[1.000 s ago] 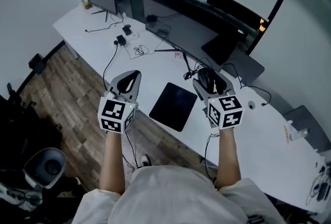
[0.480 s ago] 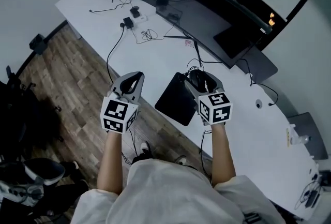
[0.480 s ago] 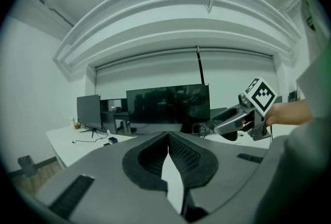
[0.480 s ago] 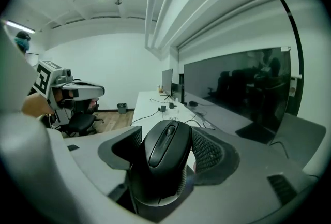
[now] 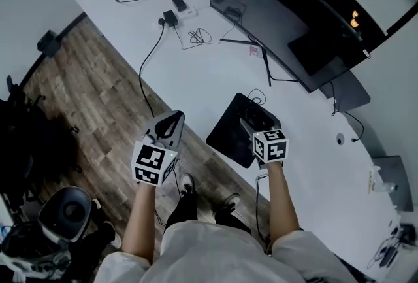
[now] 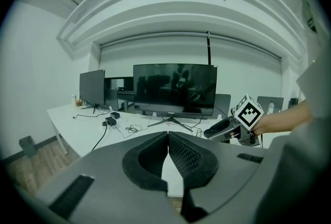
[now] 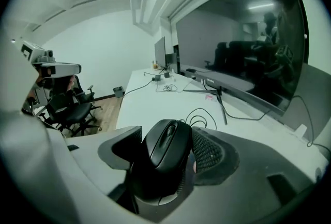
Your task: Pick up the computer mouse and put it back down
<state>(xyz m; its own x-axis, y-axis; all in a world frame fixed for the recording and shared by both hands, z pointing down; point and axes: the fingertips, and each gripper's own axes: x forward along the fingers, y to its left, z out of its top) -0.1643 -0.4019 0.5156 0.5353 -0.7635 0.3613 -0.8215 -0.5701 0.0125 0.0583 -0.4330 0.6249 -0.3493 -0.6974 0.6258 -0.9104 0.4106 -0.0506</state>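
Observation:
A black computer mouse (image 7: pixel 166 148) sits between the pads of my right gripper (image 7: pixel 168 154), which is shut on it. In the head view that gripper (image 5: pixel 256 121) hangs over the black mouse pad (image 5: pixel 230 134) near the white table's front edge, and the mouse (image 5: pixel 260 119) shows only as a dark shape between the fingers. Its thin cable (image 5: pixel 255 98) loops on the table behind. My left gripper (image 5: pixel 171 121) is shut and empty, off the table's edge above the wooden floor. Its jaws (image 6: pixel 168 141) meet with nothing in them.
A wide dark monitor (image 5: pixel 287 20) and a smaller one stand along the back of the white table (image 5: pixel 196 72). Loose cables and a power brick (image 5: pixel 171 17) lie at the far left. An office chair (image 5: pixel 62 210) stands on the floor at lower left.
Both grippers have come down toward table height. The right one, still holding the mouse, now hangs over the mouse pad; the left has sunk beside the table's edge.

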